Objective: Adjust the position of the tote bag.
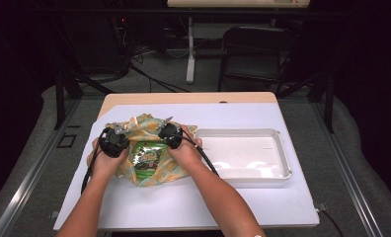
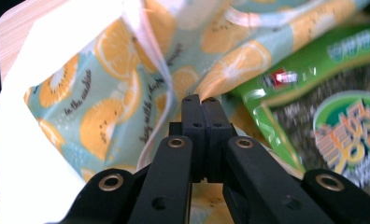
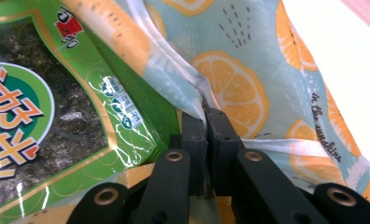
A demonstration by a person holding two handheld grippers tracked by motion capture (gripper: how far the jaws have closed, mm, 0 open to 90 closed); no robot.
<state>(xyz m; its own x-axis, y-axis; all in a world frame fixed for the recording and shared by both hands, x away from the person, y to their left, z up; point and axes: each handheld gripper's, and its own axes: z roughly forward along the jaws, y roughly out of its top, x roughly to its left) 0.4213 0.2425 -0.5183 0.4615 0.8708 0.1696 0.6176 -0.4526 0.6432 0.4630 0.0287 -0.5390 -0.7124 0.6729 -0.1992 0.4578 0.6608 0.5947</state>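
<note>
My L gripper [image 2: 200, 100] & R gripper [image 3: 206, 116] each clamp an edge of the orange-print bag [image 1: 144, 127], green seaweed pack [image 1: 148, 158] lying between.

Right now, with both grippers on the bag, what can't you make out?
- Snack packet: lettering too small in the high view, cut off at the frame edge in both gripper views.
- Bag: its lower part is hidden by the hands in the high view.
- Tray: glare washes out its floor.

Bare tray [image 1: 282, 148] beside bag [image 1: 149, 129]
</note>
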